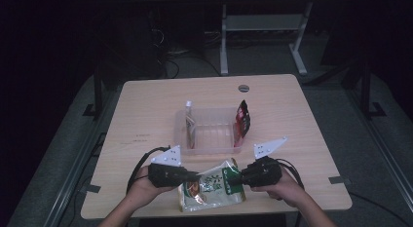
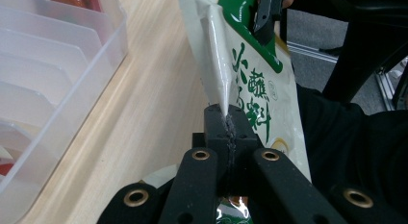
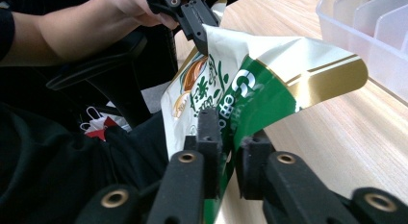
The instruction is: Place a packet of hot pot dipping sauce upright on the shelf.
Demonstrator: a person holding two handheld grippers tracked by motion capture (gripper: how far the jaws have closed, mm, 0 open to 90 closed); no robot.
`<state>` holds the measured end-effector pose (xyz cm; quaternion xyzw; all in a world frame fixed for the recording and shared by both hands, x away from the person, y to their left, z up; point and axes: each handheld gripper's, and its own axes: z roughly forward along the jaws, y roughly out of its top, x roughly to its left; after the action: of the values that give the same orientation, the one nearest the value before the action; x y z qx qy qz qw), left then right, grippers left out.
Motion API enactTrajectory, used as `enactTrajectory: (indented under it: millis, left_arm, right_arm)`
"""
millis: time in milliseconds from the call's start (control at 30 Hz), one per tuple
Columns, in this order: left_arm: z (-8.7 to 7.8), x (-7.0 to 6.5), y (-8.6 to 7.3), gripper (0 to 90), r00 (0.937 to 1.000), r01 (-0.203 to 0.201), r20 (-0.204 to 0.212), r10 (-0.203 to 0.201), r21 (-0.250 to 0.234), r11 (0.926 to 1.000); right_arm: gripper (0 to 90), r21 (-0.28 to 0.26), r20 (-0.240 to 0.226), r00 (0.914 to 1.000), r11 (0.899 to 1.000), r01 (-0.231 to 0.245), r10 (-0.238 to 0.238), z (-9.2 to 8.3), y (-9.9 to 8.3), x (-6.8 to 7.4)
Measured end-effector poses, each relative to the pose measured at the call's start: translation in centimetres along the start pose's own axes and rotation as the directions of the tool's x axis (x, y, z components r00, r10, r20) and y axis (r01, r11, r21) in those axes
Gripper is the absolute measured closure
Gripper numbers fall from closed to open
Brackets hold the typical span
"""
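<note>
Broadly, the desk point(image 1: 146, 110) carries a clear plastic divider bin point(image 1: 210, 139) at its middle, and nearer the person, just this side of the bin, a green and white snack bag point(image 1: 210, 187) hangs between the two tools above the desk's near edge. The bag's long axis runs left to right across the high view, from one hand to the other, roughly parallel to the bin's near wall. The bin lies ahead of both hands, so any carry toward it goes forward, away from the person.

The left hand-held gripper point(image 1: 187, 175) has its jaws pressed together on the bag's left edge; in the left gripper view the sealed fin of the snack bag point(image 2: 226, 84) disappears straight into the closed pads. The right hand-held gripper point(image 1: 238, 177) stands at the opposite end, with the green band of the snack bag point(image 3: 250, 94) passing between its jaws. There a slim gap shows beside the film, so I judge the pads not yet pressing on it.

Neither hand is clearly nearer the bin; both sit about level with each other. A red packet point(image 1: 242, 119) stands upright at the bin's right end, and a pale packet point(image 1: 189, 124) at its left, leaving the middle slots free.
</note>
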<state>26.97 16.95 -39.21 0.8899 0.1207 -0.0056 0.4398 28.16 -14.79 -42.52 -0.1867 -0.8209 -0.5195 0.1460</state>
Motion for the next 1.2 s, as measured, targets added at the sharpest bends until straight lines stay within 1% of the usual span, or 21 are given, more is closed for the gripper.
enactTrajectory:
  millis: [33,133,233,300,367,400,467,500,567,600,633,667,700,733,833,867,900,1033,1067,1133,1200]
  left_arm:
    - [0.0,0.0,0.0,90.0,1.0000,0.004,0.000,-0.004,-0.003,1.0000]
    - [0.1,0.0,0.1,90.0,1.0000,-0.007,0.000,0.007,-0.007,1.0000]
    - [0.2,0.3,0.1,90.0,1.0000,-0.007,-0.002,0.007,-0.010,0.9999]
    - [0.2,0.5,0.1,89.9,1.0000,-0.003,-0.001,0.003,-0.014,0.9999]
    - [0.2,0.8,0.0,89.9,1.0000,-0.005,0.000,0.005,-0.017,0.9999]
    - [0.3,0.8,0.0,89.9,1.0000,0.002,-0.001,-0.002,-0.025,0.9997]
    - [0.4,1.1,-0.1,89.8,1.0000,-0.001,0.000,0.001,-0.026,0.9997]
    - [0.5,1.2,-0.1,89.6,1.0000,0.006,0.002,-0.006,-0.032,0.9995]
    - [0.5,1.4,-0.2,89.0,1.0000,0.005,-0.001,-0.006,-0.035,0.9994]
    - [0.5,1.4,-0.2,87.1,0.9999,0.010,-0.006,-0.010,-0.037,0.9993]
    - [0.5,1.5,-0.2,84.3,0.9996,0.026,-0.011,-0.026,-0.040,0.9988]
    - [0.5,1.5,-0.3,81.1,0.9994,0.030,-0.017,-0.030,-0.042,0.9987]
    - [0.5,1.5,-0.3,77.2,0.9988,0.041,-0.023,-0.042,-0.043,0.9982]
    - [0.4,1.6,-0.3,74.2,0.9984,0.046,-0.033,-0.047,-0.038,0.9982]
    - [-0.1,1.8,-0.5,70.6,0.9965,0.070,-0.043,-0.072,-0.048,0.9964]
    - [-0.2,1.8,-0.5,68.9,0.9953,0.077,-0.054,-0.080,-0.054,0.9955]
    - [-0.3,1.8,-0.6,67.4,0.9945,0.080,-0.064,-0.083,-0.053,0.9954]
    - [-0.5,1.8,-0.9,63.4,0.9933,0.088,-0.070,-0.091,-0.043,0.9951]
    - [-0.5,1.7,-1.0,62.4,0.9934,0.090,-0.069,-0.092,-0.038,0.9952]
    - [-0.5,1.5,-1.1,60.4,0.9928,0.095,-0.069,-0.098,-0.035,0.9948]
    - [-0.5,1.4,-1.3,58.0,0.9932,0.097,-0.064,-0.098,-0.020,0.9951]
  right_arm:
    - [82.3,0.001,0.003,1.0000,1.000,0.002,-0.002,0.0,0.0,0.0]
    - [85.9,0.001,0.007,0.9999,1.000,0.009,-0.009,-0.1,-0.1,0.1]
    - [88.5,-0.004,0.016,0.9995,1.000,0.027,-0.027,0.0,-0.1,0.4]
    - [89.2,-0.010,0.012,0.9991,0.999,0.041,-0.041,0.0,-0.1,0.5]
    - [89.5,-0.019,0.001,0.9989,0.999,0.047,-0.047,-0.1,-0.1,0.6]
    - [89.7,-0.025,-0.004,0.9988,0.998,0.049,-0.049,-0.2,-0.1,0.6]
    - [89.9,-0.039,-0.007,0.9982,0.997,0.060,-0.060,-0.2,0.0,0.9]
    - [89.9,-0.044,-0.004,0.9975,0.997,0.071,-0.071,-0.2,0.1,1.1]
    - [90.0,-0.058,-0.003,0.9976,0.996,0.069,-0.069,-0.2,0.3,1.3]
    - [90.0,-0.064,0.000,0.9974,0.995,0.072,-0.073,-0.3,0.3,1.2]
    - [90.0,-0.070,-0.004,0.9975,0.995,0.070,-0.070,-0.3,0.3,1.2]
    - [90.0,-0.075,-0.007,0.9977,0.995,0.066,-0.067,-0.4,0.4,1.3]
    - [90.0,-0.079,-0.004,0.9973,0.994,0.073,-0.074,-0.4,0.4,1.3]
    - [90.0,-0.073,-0.002,0.9971,0.994,0.075,-0.076,-0.4,0.5,1.4]
    - [90.0,-0.095,-0.012,0.9975,0.993,0.069,-0.070,-0.5,0.5,1.4]
    - [90.0,-0.109,-0.015,0.9972,0.991,0.071,-0.074,-0.7,0.6,1.4]
    - [90.0,-0.115,-0.010,0.9972,0.991,0.072,-0.074,-0.8,0.6,1.5]
    - [90.0,-0.158,-0.020,0.9970,0.985,0.071,-0.075,-1.3,1.0,1.5]
    - [90.0,-0.169,-0.012,0.9964,0.982,0.080,-0.084,-1.4,1.2,1.6]
    - [90.0,-0.178,-0.002,0.9963,0.980,0.084,-0.086,-1.6,1.4,1.6]
    - [90.0,-0.179,0.003,0.9958,0.980,0.090,-0.091,-1.8,1.5,1.7]
